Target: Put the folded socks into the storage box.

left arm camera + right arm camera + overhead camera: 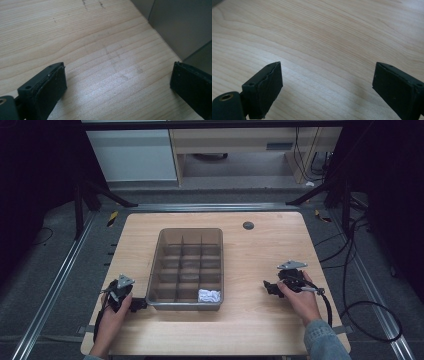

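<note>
A translucent grey divided organiser bin [186, 270] stands lengthwise on the middle of the wooden table [260, 250], its near end close to the front edge. Dividers split it into 3 columns of small compartments, and a crumpled white wad [209, 295], whose material cannot be told, lies in the front right compartment. The left gripper [139, 304] rests on the table just beside the bin's front left corner, held in the person's left hand [114, 312]; in the left gripper view its 2 black jaws stand wide apart over bare wood, with the bin's grey wall [180, 25] at the upper right and nothing between the pads. The right gripper [268, 287] lies near the right edge of the table, well apart from the bin, held by the right hand [302, 300], whose denim sleeve [324, 340] reaches over the front edge. In the right gripper view its jaws are likewise spread wide, with wood grain between them. A small dark round grommet [248, 225] sits near the table's far edge.
</note>
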Available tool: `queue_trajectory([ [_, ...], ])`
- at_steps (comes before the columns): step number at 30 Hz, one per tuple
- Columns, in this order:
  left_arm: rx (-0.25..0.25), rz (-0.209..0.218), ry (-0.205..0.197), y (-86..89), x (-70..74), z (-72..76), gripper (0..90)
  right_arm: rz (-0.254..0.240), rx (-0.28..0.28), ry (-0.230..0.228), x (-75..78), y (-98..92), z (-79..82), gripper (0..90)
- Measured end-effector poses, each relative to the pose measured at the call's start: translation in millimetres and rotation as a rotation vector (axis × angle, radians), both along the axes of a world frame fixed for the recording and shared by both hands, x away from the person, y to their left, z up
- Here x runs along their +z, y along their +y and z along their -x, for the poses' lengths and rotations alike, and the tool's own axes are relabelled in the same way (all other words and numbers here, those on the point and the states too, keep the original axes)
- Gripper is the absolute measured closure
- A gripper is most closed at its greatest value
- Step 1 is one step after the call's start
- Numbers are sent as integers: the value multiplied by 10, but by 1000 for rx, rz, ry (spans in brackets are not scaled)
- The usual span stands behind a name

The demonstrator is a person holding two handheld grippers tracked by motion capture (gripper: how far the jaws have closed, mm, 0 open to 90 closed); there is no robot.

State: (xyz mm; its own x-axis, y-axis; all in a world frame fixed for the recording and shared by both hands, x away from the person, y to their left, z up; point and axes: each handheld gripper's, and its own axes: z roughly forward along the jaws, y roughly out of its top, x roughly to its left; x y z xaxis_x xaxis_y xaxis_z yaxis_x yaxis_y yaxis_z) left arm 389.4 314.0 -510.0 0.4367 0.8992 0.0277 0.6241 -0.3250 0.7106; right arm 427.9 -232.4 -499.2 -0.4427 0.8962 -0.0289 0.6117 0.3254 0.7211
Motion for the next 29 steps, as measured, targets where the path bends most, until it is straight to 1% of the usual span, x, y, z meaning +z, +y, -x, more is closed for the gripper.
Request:
queue_trajectory([
  [3,2,1,-1,-2,0,3,0,-8,-28,-13,-21,-43,-9,94],
  [9,3,0,-1,-2,0,4,0,-20,-53,-31,-75,-92,-31,92],
  [11,3,0,-1,-1,0,4,0,-19,-58,-29,-98,-90,-40,89],
  [12,3,0,0,-1,0,4,0,-29,-70,-21,-106,-82,-41,89],
  [13,3,0,-1,-1,0,4,0,-22,-72,-24,-121,-83,-50,89],
  [16,3,0,-1,-2,0,4,0,-25,-82,-20,-140,-75,-64,81],
  [19,3,0,-1,-2,0,5,0,-26,-91,-23,-141,-65,-78,77],
  [22,3,0,-1,-2,0,5,0,-31,-112,-10,-145,-51,-89,65],
  [25,3,0,-1,-2,0,5,0,-32,-122,-10,-146,-38,-89,57],
  [29,4,0,-1,-2,0,5,0,-28,-149,-6,-149,9,-76,34],
])
